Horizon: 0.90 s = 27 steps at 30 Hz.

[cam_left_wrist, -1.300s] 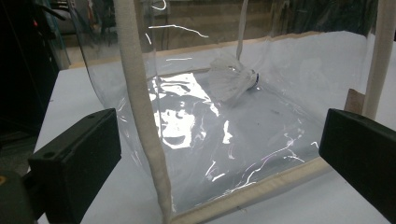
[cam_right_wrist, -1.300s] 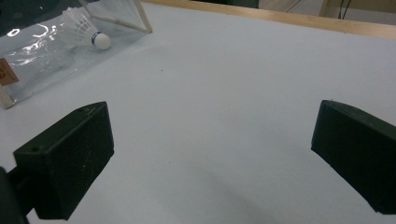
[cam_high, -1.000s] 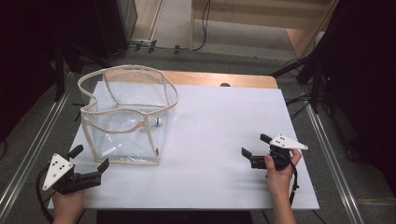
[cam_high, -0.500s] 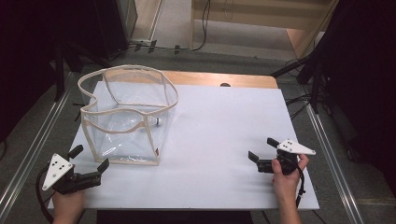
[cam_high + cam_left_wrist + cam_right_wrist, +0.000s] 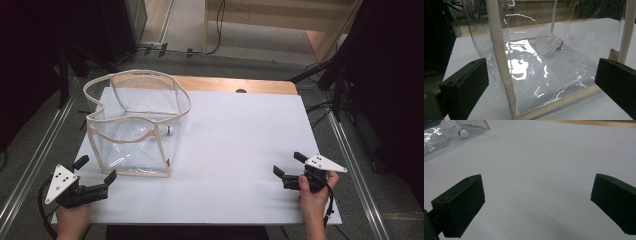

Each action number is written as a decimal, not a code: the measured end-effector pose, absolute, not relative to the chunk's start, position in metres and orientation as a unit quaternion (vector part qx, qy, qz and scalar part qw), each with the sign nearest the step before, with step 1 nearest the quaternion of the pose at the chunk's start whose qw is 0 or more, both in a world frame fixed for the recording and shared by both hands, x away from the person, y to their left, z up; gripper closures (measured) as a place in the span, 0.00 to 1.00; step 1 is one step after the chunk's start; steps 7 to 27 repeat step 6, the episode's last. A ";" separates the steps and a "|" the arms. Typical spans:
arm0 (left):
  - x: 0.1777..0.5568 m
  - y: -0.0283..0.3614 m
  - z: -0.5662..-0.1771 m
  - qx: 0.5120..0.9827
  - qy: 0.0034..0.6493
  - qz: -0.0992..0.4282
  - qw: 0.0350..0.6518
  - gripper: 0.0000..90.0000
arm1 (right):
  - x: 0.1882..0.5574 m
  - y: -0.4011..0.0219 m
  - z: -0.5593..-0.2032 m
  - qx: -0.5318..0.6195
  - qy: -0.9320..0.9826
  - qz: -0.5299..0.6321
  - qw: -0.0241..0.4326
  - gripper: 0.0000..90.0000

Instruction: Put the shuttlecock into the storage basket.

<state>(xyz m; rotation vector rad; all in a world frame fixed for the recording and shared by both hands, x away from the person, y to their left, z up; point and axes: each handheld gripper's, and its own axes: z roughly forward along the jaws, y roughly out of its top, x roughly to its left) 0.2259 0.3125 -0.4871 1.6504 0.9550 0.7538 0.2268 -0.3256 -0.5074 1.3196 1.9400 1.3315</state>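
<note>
Nearest us, we hold the left gripper (image 5: 95,176) at the front left corner of the white-covered worktop (image 5: 240,140), its jaws spread wide and empty. They point at the near corner of the clear plastic bag with cream fabric edging (image 5: 135,125), which stands just beyond them, so we judge this hand is staged to reach for the bag. At the front right, our right gripper (image 5: 289,165) hovers low over bare worktop, jaws likewise released and holding nothing, well apart from the bag; it seems parked out of the way. Farther in, the bag stands upright with its mouth open upward. Inside it, on the floor near the far side, lies a white feathered shuttlecock (image 5: 548,44), tipped on its side with its cork end toward the right.
</note>
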 end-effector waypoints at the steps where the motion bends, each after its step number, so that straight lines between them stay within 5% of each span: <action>1: 0.226 0.313 -0.487 0.688 0.397 0.315 0.519 0.00 | 0.226 -0.327 -0.507 0.477 0.701 0.483 0.220 0.00; 27: 0.226 0.314 -0.487 0.687 0.398 0.313 0.522 0.00 | 0.222 -0.332 -0.508 0.484 0.691 0.489 0.225 0.00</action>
